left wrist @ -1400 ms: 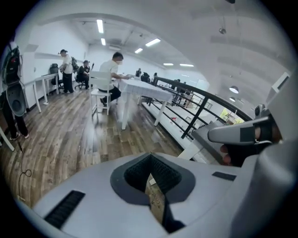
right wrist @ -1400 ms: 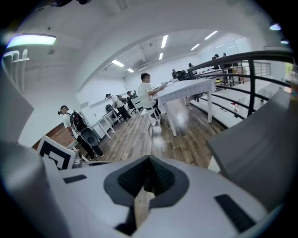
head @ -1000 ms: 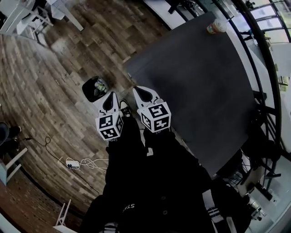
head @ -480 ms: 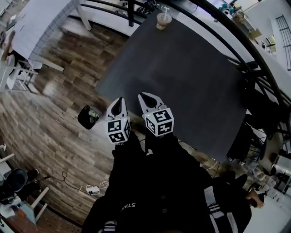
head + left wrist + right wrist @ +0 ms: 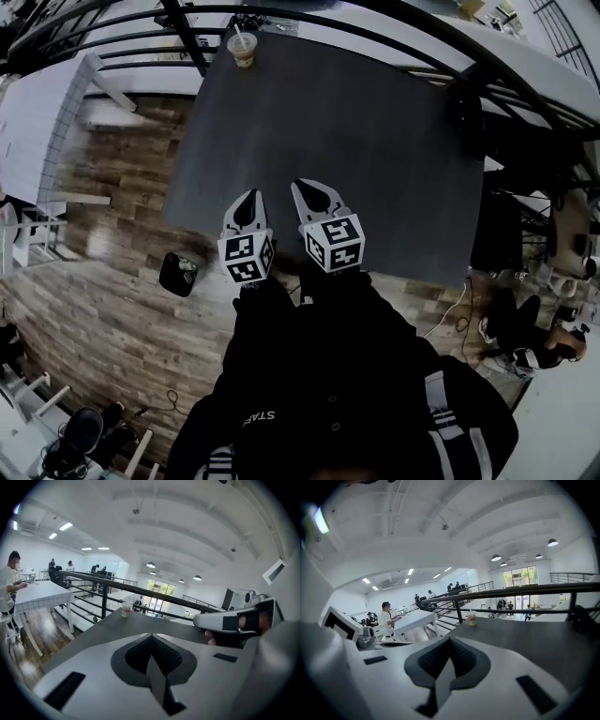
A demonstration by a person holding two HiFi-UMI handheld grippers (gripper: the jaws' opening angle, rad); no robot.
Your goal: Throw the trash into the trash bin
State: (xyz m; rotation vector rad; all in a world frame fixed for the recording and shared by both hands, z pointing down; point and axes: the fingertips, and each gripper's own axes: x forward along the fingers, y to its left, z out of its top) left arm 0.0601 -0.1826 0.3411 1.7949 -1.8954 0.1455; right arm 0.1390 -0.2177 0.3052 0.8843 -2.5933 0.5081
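Left gripper (image 5: 248, 199): the jaws are seen pressed together tip to tip in its own view, and nothing is caught between them. Right gripper (image 5: 303, 188): same state, jaws closed on each other, nothing clamped. Both are held side by side, close but not touching. The tips are pointed across the near edge of the dark table (image 5: 375, 141), and the marker cubes are turned up toward the head camera. A dark jacket (image 5: 328, 394) is seen behind them, filling the bottom of the head view.

Cup (image 5: 242, 47): with lid and straw, stood upright at the far left corner of the table, just beside the black railing (image 5: 309, 14). It is well apart from both grippers and touched by neither. Its contents cannot be told.

Trash bin (image 5: 178, 274): small and black, stood on the wood floor (image 5: 94, 309) off the table's near left corner, to the left of the left gripper. Something pale is seen inside, but what it is cannot be told.

In the left gripper view the cup is framed above and left of the jaw tips, and the right gripper is seen at the right edge. In the right gripper view the cup is seen slightly right of the jaw line, in front of the railing. Off to the left a person (image 5: 386, 618) is seated at a white table (image 5: 417, 619).
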